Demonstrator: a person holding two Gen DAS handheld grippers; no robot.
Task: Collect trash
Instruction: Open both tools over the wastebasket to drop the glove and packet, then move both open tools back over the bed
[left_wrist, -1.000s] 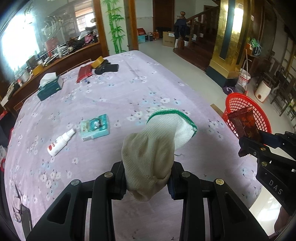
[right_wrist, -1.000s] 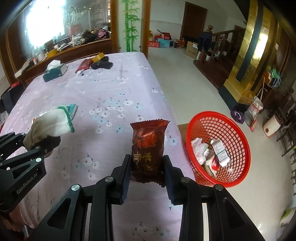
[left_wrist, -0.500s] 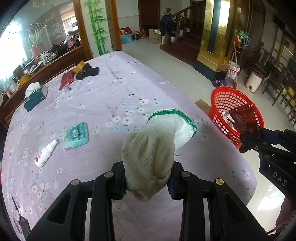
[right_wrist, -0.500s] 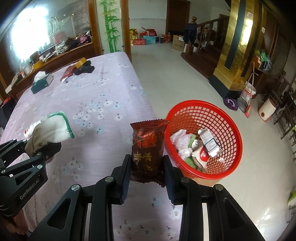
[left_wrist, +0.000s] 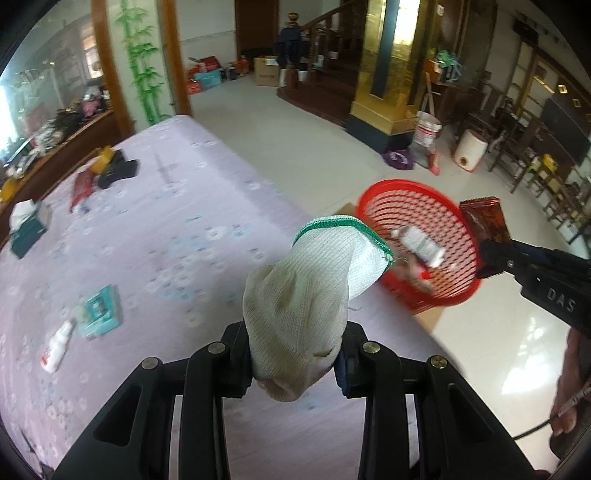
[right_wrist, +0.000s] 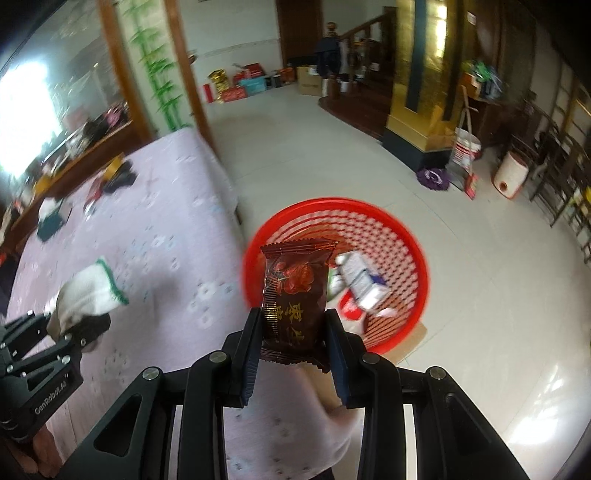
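Note:
My left gripper (left_wrist: 293, 363) is shut on a dirty white knit glove (left_wrist: 306, 291) with a green cuff, held over the table's right edge. My right gripper (right_wrist: 291, 345) is shut on a dark red snack packet (right_wrist: 295, 291), upright between the pads. Just beyond the packet a red mesh basket (right_wrist: 388, 221) stands on the floor with several pieces of trash in it. In the left wrist view the basket (left_wrist: 417, 199) is right of the glove, and the right gripper (left_wrist: 491, 254) holds the packet (left_wrist: 485, 221) over its right rim. The right wrist view has the left gripper (right_wrist: 79, 326) and glove (right_wrist: 92, 291) at the left.
The table has a lilac flowered cloth (left_wrist: 166, 221). On it lie a teal booklet (left_wrist: 101, 310), a white bottle (left_wrist: 57, 345), a tissue box (left_wrist: 26, 225) and dark items (left_wrist: 114, 171) at the far end. Cardboard (right_wrist: 410, 341) lies under the basket. Pale tiled floor spreads to the right.
Both grippers have swung to the right, off the table toward the basket, each keeping its load. The basket has come closer to the middle of both views.

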